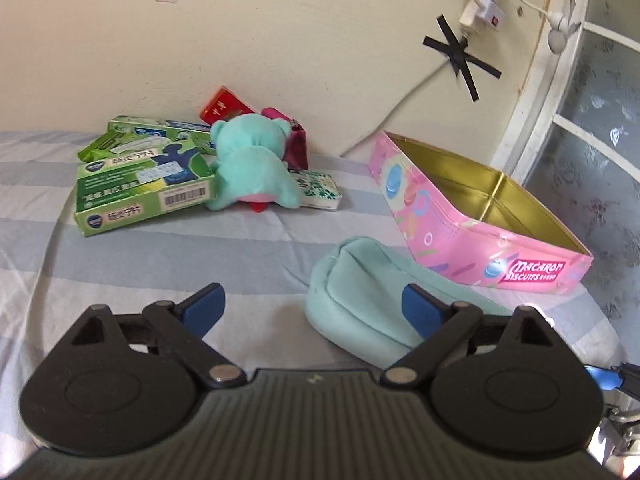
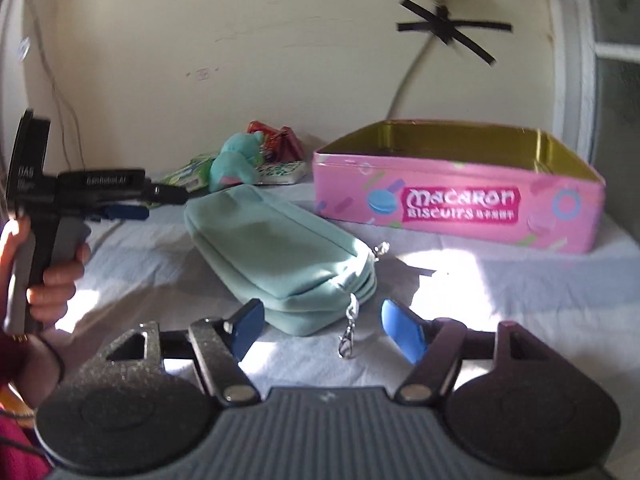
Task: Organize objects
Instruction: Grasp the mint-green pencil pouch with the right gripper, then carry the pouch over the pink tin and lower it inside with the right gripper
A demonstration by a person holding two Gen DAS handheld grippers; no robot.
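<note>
A mint-green zip pouch (image 2: 288, 256) lies on the striped sheet; it also shows in the left wrist view (image 1: 360, 300). My right gripper (image 2: 320, 324) is open, its blue fingers either side of the pouch's near end and metal clasp (image 2: 348, 340). My left gripper (image 1: 316, 304) is open and empty, its right finger (image 1: 420, 308) over the pouch's edge; it shows from the side in the right wrist view (image 2: 124, 211). An open pink Macaron Biscuits tin (image 2: 456, 200) with a gold inside stands empty behind the pouch, also in the left wrist view (image 1: 480, 236).
A teal plush toy (image 1: 252, 168), green boxes (image 1: 140, 188), a red packet (image 1: 224, 108), a magenta item (image 1: 296, 140) and a patterned tissue pack (image 1: 320, 190) pile by the wall. A taped cable (image 1: 460, 52) and a window frame (image 1: 540, 92) are at the right.
</note>
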